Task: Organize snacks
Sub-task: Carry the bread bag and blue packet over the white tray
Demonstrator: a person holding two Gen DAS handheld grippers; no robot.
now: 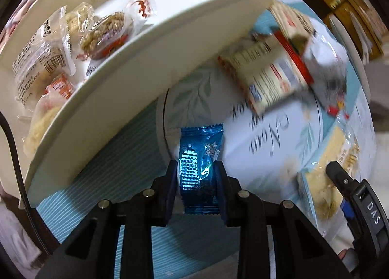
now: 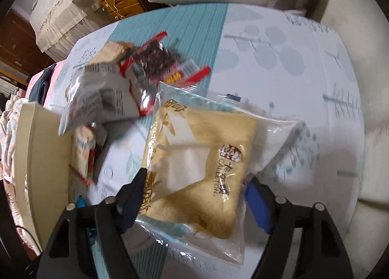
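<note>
My left gripper (image 1: 195,169) is shut on a blue foil candy packet (image 1: 200,157), held just below the wall of a white organizer box (image 1: 155,55). The box holds several wrapped snacks, among them a rice-puff cake (image 1: 104,33). My right gripper (image 2: 194,181) stands wide around a clear bag of toast bread (image 2: 201,157) lying on the table; its fingers flank the bag without visibly squeezing it. The bread bag also shows in the left wrist view (image 1: 325,179), with the right gripper's body beside it.
A loose pile of snack packets (image 2: 136,80) lies on the leaf-print tablecloth (image 2: 279,55) beyond the bread; it also shows in the left wrist view (image 1: 279,72). The white box's wall (image 2: 36,157) stands at the left. A chair and wooden drawers stand behind the table.
</note>
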